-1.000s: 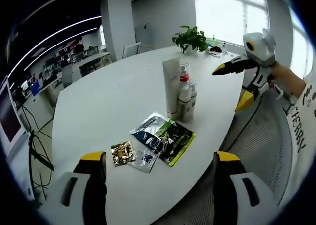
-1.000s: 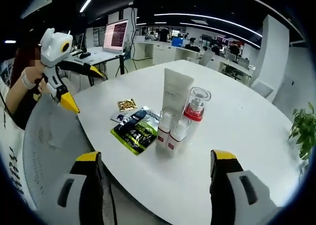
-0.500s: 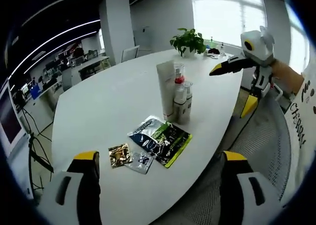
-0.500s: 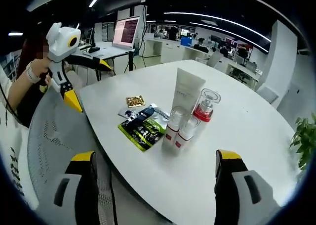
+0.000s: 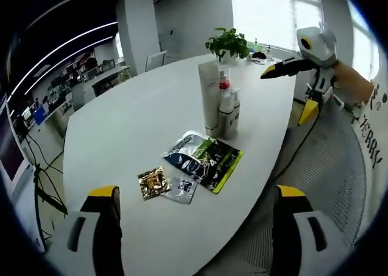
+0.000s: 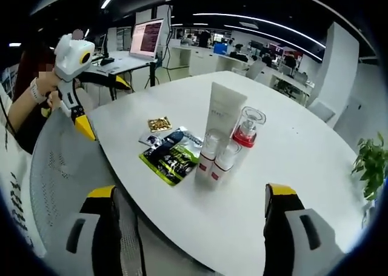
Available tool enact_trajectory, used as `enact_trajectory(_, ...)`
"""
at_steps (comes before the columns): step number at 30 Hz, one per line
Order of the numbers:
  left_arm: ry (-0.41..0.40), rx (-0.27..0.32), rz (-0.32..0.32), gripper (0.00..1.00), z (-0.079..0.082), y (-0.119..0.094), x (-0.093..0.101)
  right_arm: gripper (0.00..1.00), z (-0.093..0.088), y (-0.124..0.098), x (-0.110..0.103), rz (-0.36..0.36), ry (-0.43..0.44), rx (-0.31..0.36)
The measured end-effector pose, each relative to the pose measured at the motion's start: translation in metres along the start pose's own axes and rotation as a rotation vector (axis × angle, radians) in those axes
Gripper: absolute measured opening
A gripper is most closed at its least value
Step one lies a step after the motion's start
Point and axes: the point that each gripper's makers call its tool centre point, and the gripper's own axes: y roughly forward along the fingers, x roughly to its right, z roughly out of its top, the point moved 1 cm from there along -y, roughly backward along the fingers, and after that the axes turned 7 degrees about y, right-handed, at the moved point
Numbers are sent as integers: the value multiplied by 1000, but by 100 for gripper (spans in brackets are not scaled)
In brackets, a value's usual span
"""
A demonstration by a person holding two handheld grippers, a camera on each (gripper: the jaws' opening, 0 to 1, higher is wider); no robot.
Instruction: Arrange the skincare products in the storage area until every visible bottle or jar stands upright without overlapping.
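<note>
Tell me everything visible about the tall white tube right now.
The tall white tube stands upright on the white table, wider toward the top, matte like plastic, with faint small print on its face. It is the tallest of the cluster, close against the red-collared clear-capped bottle and two small bottles; actual contact can't be judged. Neither gripper touches it.

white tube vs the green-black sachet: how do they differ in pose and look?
The white tube stands upright; the green-black sachet lies flat. The tube is plain white, the sachet dark with green print. The tube stands against the small bottles, the sachet beside a gold packet. Both sit on the white table.
</note>
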Motion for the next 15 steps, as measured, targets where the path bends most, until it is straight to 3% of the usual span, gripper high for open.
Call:
enact_trajectory(5,35,-2,-34,92,0,3,-20,100,2,3,-1,-30,23,-1)
enact_trajectory(15,257,-20,-164,86,-4,23,-39,100,6,9,-5,-94,64,-5)
